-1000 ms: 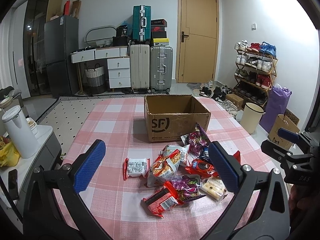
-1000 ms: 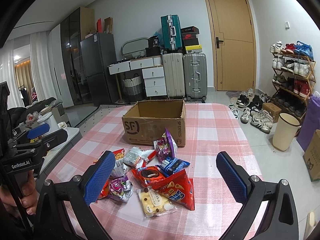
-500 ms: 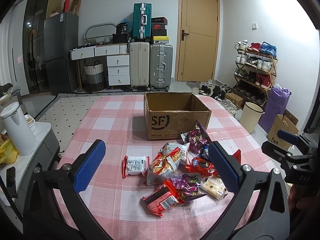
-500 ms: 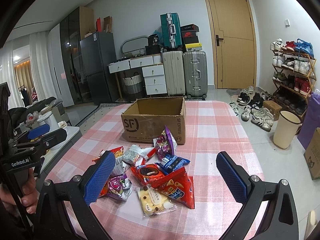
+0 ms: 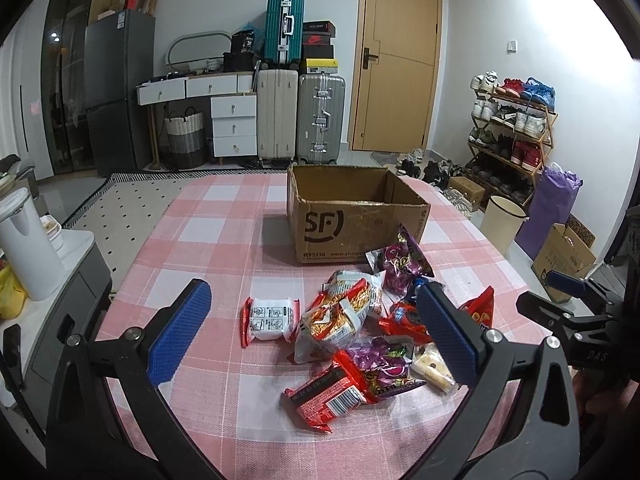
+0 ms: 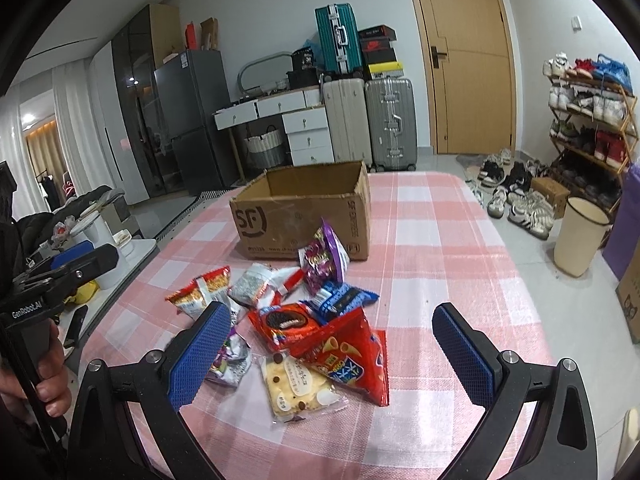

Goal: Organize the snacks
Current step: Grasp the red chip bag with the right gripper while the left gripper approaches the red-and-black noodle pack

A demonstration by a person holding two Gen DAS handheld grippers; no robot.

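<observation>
Pink-and-white checked cloth covers the table (image 5: 208, 224), and on it a brown corrugated cardboard box (image 5: 352, 216) printed "SF" stands open-topped toward the far edge, its long side running across the table and its printed face turned to the near edge. Just in front of that face lies a loose heap of snack packets (image 5: 360, 328), spread mostly along the near right part of the cloth.

At the heap's left end a white packet with red ends (image 5: 269, 317) lies flat, long axis parallel to the near edge. A purple foil bag (image 6: 324, 256) stands tilted, its tip pointing up toward the box. A red triangular crisp bag (image 6: 352, 360) lies with its narrow end toward the box, and a pale biscuit in clear wrap (image 6: 298, 386) rests just beside it, nearest the near edge. A red barcode-printed wrapper (image 5: 328, 394) lies diagonally at the heap's near-left side.

The left gripper (image 5: 316, 336) hangs above the heap with its blue-padded jaws spread wide and nothing between them. The right gripper (image 6: 330, 354) is likewise wide apart and empty, over the crisp bag.

Compared with a second ago, both cameras sit slightly closer to the heap and box; no packet has shifted.
</observation>
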